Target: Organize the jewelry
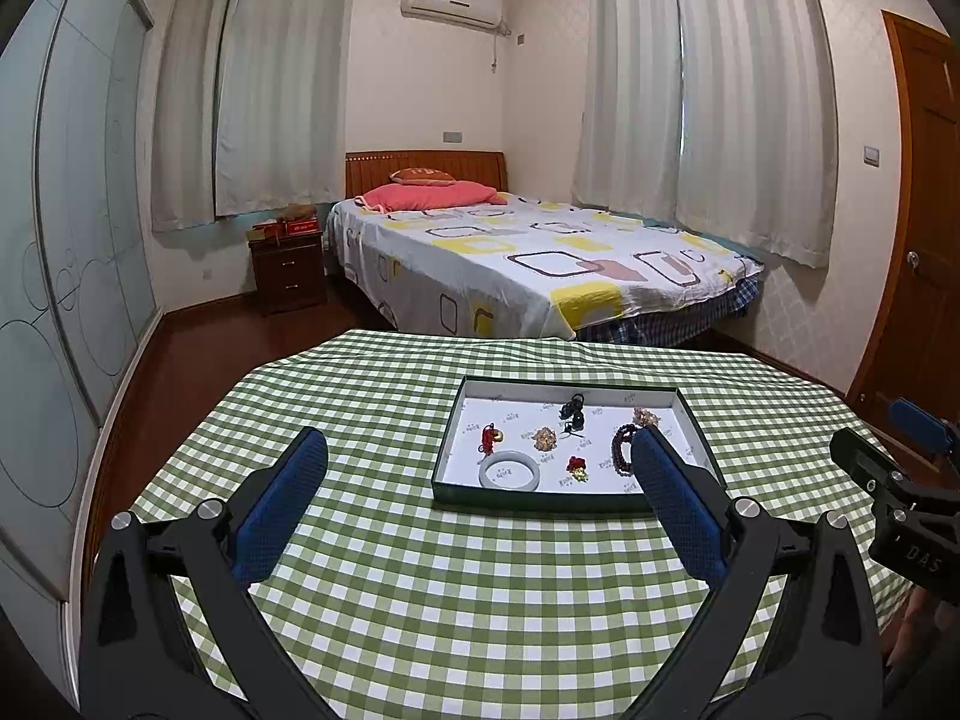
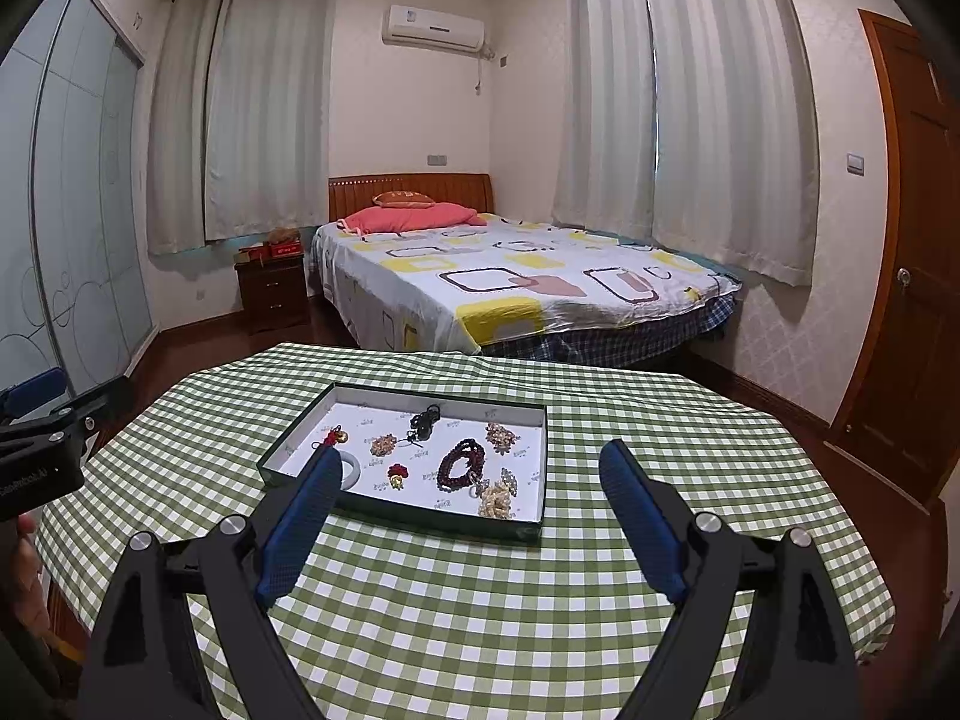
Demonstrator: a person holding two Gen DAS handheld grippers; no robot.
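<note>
Both grippers, left gripper [image 1: 477,450] and right gripper [image 2: 468,465], hang wide open over the checked tablecloth [image 1: 420,570], gripping nothing. Jewelry sits in the shallow tray [image 2: 396,515] (white bangle [image 1: 509,469], dark beads [image 2: 461,465], some tiny gold bits, I think).

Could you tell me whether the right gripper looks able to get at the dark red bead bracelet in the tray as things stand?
Probably yes. The right gripper is open and empty, the tray has no lid, and the dark red bead bracelet lies uncovered, though a pale bead cluster sits close beside it.
</note>
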